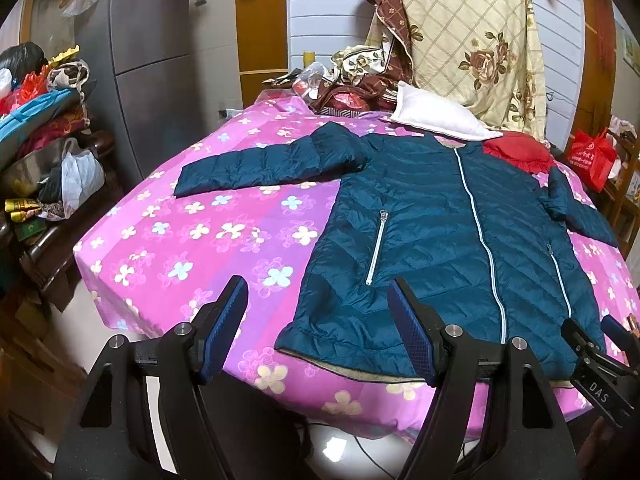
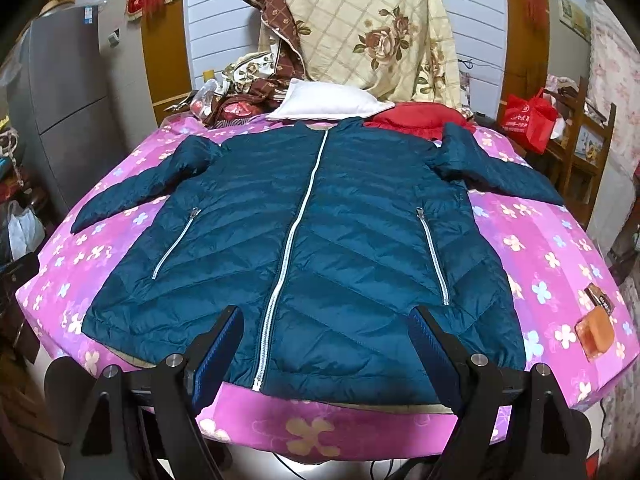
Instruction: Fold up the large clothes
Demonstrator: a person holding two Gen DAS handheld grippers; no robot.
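Note:
A teal quilted puffer jacket [image 1: 432, 240] [image 2: 304, 248] lies flat, zipped and front up, on a round table under a pink flowered cloth [image 1: 192, 232] [image 2: 560, 264]. Both sleeves are spread out to the sides. A white centre zipper [image 2: 296, 240] runs down its length. My left gripper [image 1: 318, 300] hovers open above the near table edge, left of the jacket's hem. My right gripper [image 2: 328, 328] stands open above the hem at the centre zipper, with nothing between its fingers. The right gripper's tip [image 1: 600, 356] shows at the right edge of the left wrist view.
A white pillow [image 2: 324, 106], a red garment [image 2: 416, 120] and a floral quilt [image 2: 368, 36] sit at the table's far side. A small brown packet [image 2: 596, 320] lies at the right. A grey fridge [image 1: 148, 60], cluttered shelves [image 1: 44, 152] and a red bag [image 2: 532, 120] surround the table.

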